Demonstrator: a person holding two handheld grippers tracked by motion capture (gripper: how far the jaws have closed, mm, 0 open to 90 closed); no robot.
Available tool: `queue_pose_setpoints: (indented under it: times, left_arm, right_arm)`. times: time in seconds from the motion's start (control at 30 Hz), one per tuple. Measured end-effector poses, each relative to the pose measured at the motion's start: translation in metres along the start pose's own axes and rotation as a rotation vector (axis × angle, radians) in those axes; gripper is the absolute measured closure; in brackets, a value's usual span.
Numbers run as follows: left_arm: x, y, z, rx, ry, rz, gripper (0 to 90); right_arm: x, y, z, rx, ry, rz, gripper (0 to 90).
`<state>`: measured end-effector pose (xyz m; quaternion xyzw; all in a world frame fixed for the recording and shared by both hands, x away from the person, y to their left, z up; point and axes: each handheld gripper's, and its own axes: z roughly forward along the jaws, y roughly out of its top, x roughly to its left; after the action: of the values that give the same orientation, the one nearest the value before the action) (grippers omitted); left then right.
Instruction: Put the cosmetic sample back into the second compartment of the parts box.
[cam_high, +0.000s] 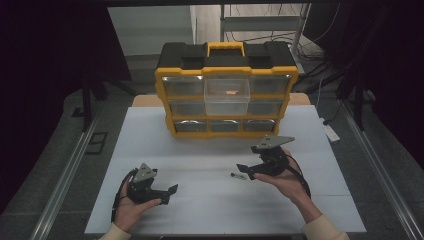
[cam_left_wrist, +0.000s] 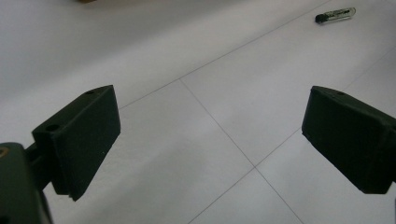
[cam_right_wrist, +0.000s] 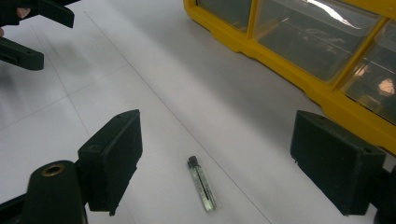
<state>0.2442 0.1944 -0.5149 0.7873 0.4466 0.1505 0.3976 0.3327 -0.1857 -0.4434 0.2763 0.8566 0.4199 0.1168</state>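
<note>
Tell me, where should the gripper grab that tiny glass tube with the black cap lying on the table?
Probably around the middle of its clear body, coming straight down from above. The little glass tube lies flat on the white table, so only its two long sides are free. The right gripper stands open with the tube between its jaws; closing across the narrow width should hold it.

The high view looks forward and down over the desk (cam_high: 210, 150). Both gripper views skim it closely, sharing the vial (cam_right_wrist: 202, 183), at the left gripper view's 1 o'clock.
</note>
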Motion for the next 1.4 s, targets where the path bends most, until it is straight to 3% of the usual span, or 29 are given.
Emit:
queue_pose_setpoints:
  times: [0.47, 1.0, 1.4]
  left_arm:
    - [0.0, 0.0, 0.001, 0.008, -0.005, 0.006, 5.1]
    - [0.0, 0.0, 0.002, 0.011, -0.008, 0.004, 5.1]
    - [0.0, 0.0, 0.001, 0.012, -0.01, 0.006, 5.1]
  right_arm:
    - [-0.002, 0.0, 0.025, 0.108, 0.035, -0.021, 17.8]
    - [-0.005, -0.008, 0.053, 0.261, 0.052, -0.082, 18.2]
    - [-0.004, -0.012, 0.067, 0.324, 0.063, -0.104, 18.9]
